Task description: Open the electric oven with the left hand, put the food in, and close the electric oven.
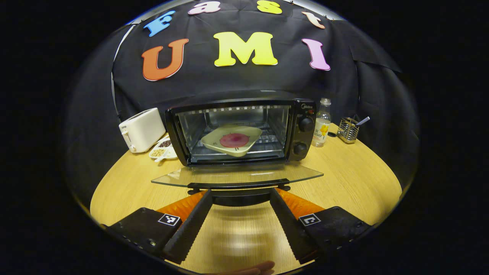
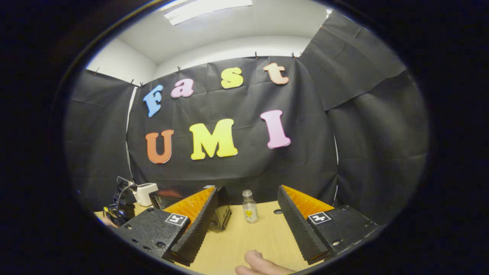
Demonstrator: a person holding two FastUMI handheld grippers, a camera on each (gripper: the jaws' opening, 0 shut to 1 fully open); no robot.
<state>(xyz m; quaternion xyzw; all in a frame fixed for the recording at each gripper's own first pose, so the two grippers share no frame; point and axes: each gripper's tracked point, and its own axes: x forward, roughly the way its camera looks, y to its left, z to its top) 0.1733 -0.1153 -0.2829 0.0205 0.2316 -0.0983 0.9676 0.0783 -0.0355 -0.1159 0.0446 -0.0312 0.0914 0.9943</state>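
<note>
My left tongs (image 1: 240,200) hang released around the handle (image 1: 238,186) of the oven (image 1: 244,130) door (image 1: 237,173), which lies flat open — the plate (image 1: 232,140) of food (image 1: 234,140) already sits tilted on the rack inside. My right tongs (image 2: 248,214) idle released over the bench (image 2: 263,236). The risk: lift off-centre and the handle slips out, or a hard swing jolts the tilted plate — or nudges the bottle (image 1: 321,123) beside the oven.

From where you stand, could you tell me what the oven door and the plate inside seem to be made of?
Oven door: clear glass, glossy; the table shows through it, with a dark handle bar. Plate: pale cream, smooth, probably ceramic or melamine; I cannot tell which.
</note>
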